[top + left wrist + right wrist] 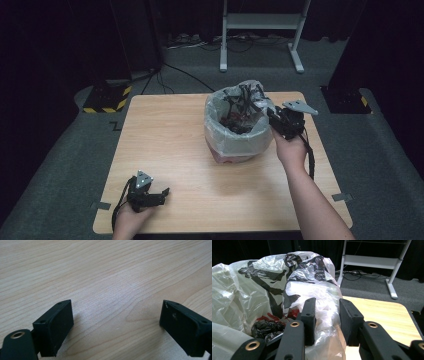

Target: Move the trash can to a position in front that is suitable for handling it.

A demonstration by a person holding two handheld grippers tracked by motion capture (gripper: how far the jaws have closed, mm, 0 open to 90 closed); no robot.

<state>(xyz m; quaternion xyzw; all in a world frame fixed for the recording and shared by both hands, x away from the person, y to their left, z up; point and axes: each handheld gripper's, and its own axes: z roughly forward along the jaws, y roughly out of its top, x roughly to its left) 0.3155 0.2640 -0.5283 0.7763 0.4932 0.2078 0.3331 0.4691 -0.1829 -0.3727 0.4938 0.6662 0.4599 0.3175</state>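
A small bin lined with a clear plastic bag [220,107] printed with black marks stands right of the middle of the wooden table [165,135]. Dark and red rubbish [265,327] lies inside it. My right gripper [267,111] is at the bin's right rim. In the right gripper view its jaws [327,307] stand close on either side of a bunched fold of the bag [325,300], which fills the gap between the pads. My left gripper [162,192] rests low at the table's front left corner. Its jaws [116,315] are wide open over bare wood.
A white metal stand [260,22] and loose cables [195,45] are on the grey floor behind the table. A base with yellow-black stripes [107,97] sits off the table's back left corner. Bare wood spreads left of the bin and in front of it.
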